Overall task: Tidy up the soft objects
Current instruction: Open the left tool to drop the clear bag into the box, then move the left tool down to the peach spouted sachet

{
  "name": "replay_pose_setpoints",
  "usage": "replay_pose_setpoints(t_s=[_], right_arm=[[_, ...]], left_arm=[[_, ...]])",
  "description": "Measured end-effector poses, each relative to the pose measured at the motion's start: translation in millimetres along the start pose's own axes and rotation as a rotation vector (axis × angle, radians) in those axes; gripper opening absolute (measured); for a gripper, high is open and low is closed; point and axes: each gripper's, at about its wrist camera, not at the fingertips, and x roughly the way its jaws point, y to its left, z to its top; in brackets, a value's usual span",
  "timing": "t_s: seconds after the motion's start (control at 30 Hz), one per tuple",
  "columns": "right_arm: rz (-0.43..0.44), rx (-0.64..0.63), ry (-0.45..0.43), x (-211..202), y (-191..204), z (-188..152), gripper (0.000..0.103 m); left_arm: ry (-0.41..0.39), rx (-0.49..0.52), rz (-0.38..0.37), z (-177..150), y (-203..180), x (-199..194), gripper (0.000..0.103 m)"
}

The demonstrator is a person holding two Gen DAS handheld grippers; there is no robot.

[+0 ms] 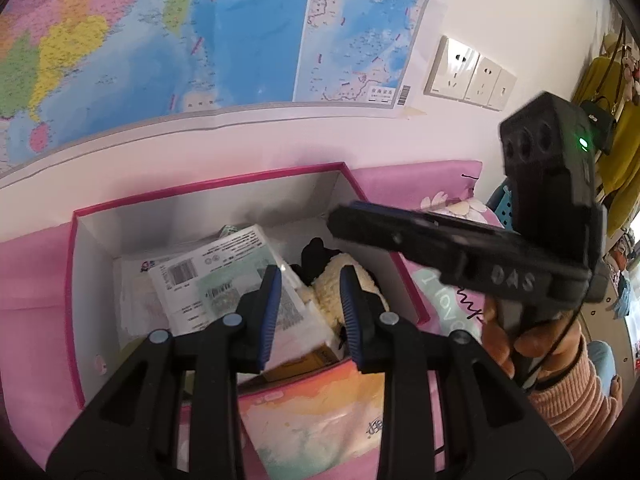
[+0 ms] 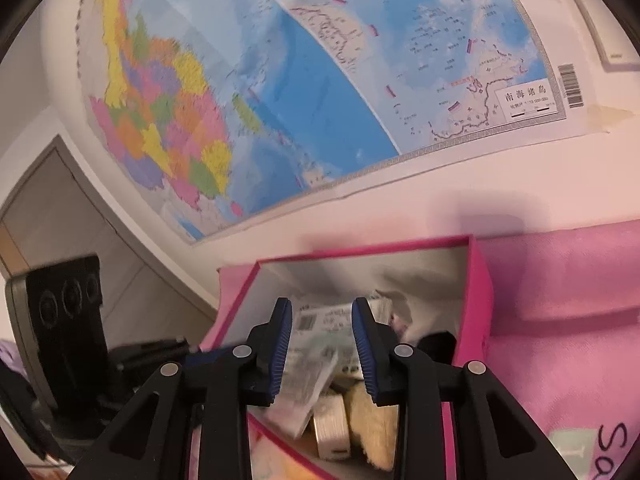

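Note:
A pink-rimmed open box (image 1: 208, 182) sits on pink bedding against the wall. Inside lie white tissue packs with printed labels (image 1: 212, 276), a cream and black plush toy (image 1: 332, 276) and a small yellow carton (image 1: 304, 364). A pastel tissue pack (image 1: 316, 416) rests at the box's near edge. My left gripper (image 1: 312, 300) hovers over the box, jaws a little apart, nothing pinched. My right gripper (image 1: 340, 216) reaches in from the right above the far corner. In the right wrist view, the right gripper (image 2: 322, 328) is open over the tissue pack (image 2: 320, 356) and plush (image 2: 372, 412), holding nothing.
A large wall map (image 1: 200, 40) hangs above the box, with wall sockets (image 1: 468, 76) to its right. Pink bedding (image 1: 32, 280) surrounds the box. A hand in a pink ribbed sleeve (image 1: 568, 392) holds the right gripper. Yellow garments (image 1: 616, 120) hang at far right.

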Motion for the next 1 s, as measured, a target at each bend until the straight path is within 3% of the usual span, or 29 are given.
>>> replay_pose_setpoints(t_s=[0.2, 0.3, 0.57, 1.0], right_arm=[[-0.028, -0.086, 0.025, -8, 22, -18, 0.033], [-0.014, -0.102, 0.026, -17, 31, -28, 0.035], [0.037, -0.155, 0.012, -58, 56, -65, 0.042], [0.059, -0.184, 0.135, -85, 80, -148, 0.047]], left_arm=[[-0.044, 0.025, 0.003, -17, -4, -21, 0.036], [-0.089, 0.041, -0.01, -32, -8, -42, 0.046], [-0.162, 0.08, -0.063, -77, -22, -89, 0.055], [-0.079, 0.076, 0.006, -148, -25, -93, 0.055]])
